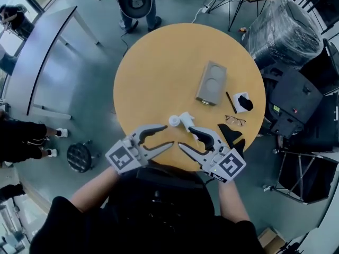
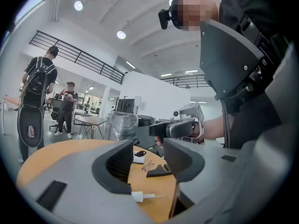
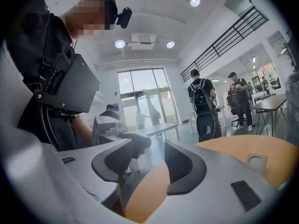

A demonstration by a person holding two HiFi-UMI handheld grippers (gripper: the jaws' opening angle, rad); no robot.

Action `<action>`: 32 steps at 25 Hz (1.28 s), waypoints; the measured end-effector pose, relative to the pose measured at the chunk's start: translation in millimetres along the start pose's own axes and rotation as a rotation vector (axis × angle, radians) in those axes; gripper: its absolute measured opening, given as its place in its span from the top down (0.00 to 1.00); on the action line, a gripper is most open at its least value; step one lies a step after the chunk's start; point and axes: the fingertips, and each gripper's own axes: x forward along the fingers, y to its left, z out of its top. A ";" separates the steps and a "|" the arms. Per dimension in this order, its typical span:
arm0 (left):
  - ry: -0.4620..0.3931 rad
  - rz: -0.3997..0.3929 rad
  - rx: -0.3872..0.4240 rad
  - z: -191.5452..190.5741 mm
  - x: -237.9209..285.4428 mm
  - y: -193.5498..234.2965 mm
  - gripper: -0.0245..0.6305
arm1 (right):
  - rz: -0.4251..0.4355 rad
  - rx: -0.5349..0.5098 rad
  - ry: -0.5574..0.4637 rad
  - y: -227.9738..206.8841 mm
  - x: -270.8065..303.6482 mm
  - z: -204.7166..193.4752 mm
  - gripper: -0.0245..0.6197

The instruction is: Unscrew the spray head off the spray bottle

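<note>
Spray head (image 1: 186, 119), white, lies by the tabletop's (image 1: 153, 67) near edge, just beside a small white round piece (image 1: 174, 121) — whether that is the bottle I cannot tell. Left gripper (image 1: 169, 135) and right gripper (image 1: 185, 137) hang over that edge, tips facing each other, each with jaws partway apart and nothing between them. A grey case (image 1: 212, 82) lies toward the right edge — glasses (image 1: 234, 120) nearer the rim.

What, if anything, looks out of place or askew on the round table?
The white spray head lies on its side near the edge of the table, detached, its thin dip tube exposed. Nothing looks spilled or broken.
</note>
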 end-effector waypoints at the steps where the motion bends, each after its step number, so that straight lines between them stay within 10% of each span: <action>1: -0.001 -0.003 0.005 2.8 1.0 -0.6 0.64 | 0.002 -0.001 -0.012 0.6 -1.1 5.3 0.59; 14: -0.015 -0.070 0.059 35.7 14.1 -10.0 0.96 | 0.031 -0.045 -0.064 6.1 -10.2 36.2 0.95; 32: -0.045 -0.035 0.103 50.5 8.7 -29.7 0.96 | -0.020 -0.124 -0.111 18.8 -23.4 50.6 0.95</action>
